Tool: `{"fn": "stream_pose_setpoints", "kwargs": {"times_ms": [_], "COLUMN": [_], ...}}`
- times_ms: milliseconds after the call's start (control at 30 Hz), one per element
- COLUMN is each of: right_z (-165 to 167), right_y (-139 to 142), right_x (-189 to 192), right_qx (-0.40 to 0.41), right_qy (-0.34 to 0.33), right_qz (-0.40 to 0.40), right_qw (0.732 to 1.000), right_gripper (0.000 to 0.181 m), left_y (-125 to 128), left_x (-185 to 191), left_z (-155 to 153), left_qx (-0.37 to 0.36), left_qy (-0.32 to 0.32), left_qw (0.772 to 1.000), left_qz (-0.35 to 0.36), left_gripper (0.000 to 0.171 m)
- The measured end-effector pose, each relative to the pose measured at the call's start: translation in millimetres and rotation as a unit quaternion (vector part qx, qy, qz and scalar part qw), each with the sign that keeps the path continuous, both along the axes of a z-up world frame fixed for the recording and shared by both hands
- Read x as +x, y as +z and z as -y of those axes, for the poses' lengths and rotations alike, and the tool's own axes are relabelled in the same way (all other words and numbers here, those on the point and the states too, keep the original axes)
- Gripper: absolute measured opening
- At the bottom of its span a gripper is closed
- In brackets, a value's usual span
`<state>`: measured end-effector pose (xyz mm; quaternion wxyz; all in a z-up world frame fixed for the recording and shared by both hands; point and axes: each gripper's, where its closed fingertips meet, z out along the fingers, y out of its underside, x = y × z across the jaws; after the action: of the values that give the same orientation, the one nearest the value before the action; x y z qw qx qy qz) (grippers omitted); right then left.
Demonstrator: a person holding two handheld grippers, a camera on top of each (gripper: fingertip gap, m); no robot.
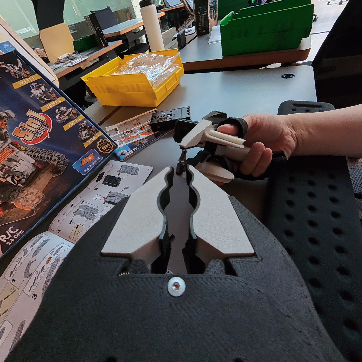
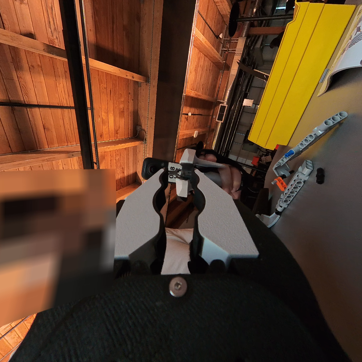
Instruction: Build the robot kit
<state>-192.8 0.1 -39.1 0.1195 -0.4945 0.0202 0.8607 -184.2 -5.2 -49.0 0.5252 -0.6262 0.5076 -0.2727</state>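
Left gripper (image 1: pixel 180 170): its two grey fingers sit close together and pinch the bottom end of a small dark part (image 1: pixel 181 161).
Small dark part: it stands upright, just above the table, between the two grippers. It looks like a short pin with a joint.
Right gripper (image 1: pixel 183 159): its fingers come in from the right, one above the part and one below. The top finger tip touches the top end of the part. I cannot tell if they really squeeze it.
Right hand (image 1: pixel 268 141): it holds the right gripper with black straps over the fingers.
Right view: the gripper (image 2: pixel 179 173) is tipped sideways. The part (image 2: pixel 179 173) shows at its finger tips, with the left gripper (image 2: pixel 185 174) right behind it.
Table (image 1: pixel 244 92): grey. A paper guide (image 1: pixel 109 188) lies under the left gripper.
Box (image 1: pixel 39 141): big and blue, with toy pictures, at the left.
Sticker sheet (image 1: pixel 133 129): lies past the guide, with a black block (image 1: pixel 170 118) on its far edge.
Yellow bin (image 1: pixel 135 82): farther back, with clear bags inside.
Loose pieces (image 2: pixel 293 176): grey beams and small blue and orange bits lie on the table near the yellow bin (image 2: pixel 290 78).
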Motion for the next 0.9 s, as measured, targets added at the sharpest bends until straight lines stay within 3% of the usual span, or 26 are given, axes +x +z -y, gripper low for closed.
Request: {"fn": "stream_pose_setpoints", "kwargs": {"times_ms": [267,733,900], "right_z": [-3,-10,-21], "right_y": [-2,-14,-19], "right_x": [1,1,7], "right_qx": [-0.008,0.023,0.053], "right_qy": [-0.006,-0.044,-0.101], "right_qz": [0.000,0.072,0.119], "right_qw": [1.000,0.996,0.986], "right_gripper": [0.020,0.018,0.024], "left_y": [-1,-13,-25], "left_x": [1,-3,-13], "left_z": [-1,-1,-16], "left_qx": [0.035,-0.015,-0.049], "left_qy": [0.005,0.006,0.060], "left_qw": [0.999,1.000,0.996], "left_qz": [-0.018,-0.023,-0.053], "left_gripper": [0.005,0.002,0.002]}}
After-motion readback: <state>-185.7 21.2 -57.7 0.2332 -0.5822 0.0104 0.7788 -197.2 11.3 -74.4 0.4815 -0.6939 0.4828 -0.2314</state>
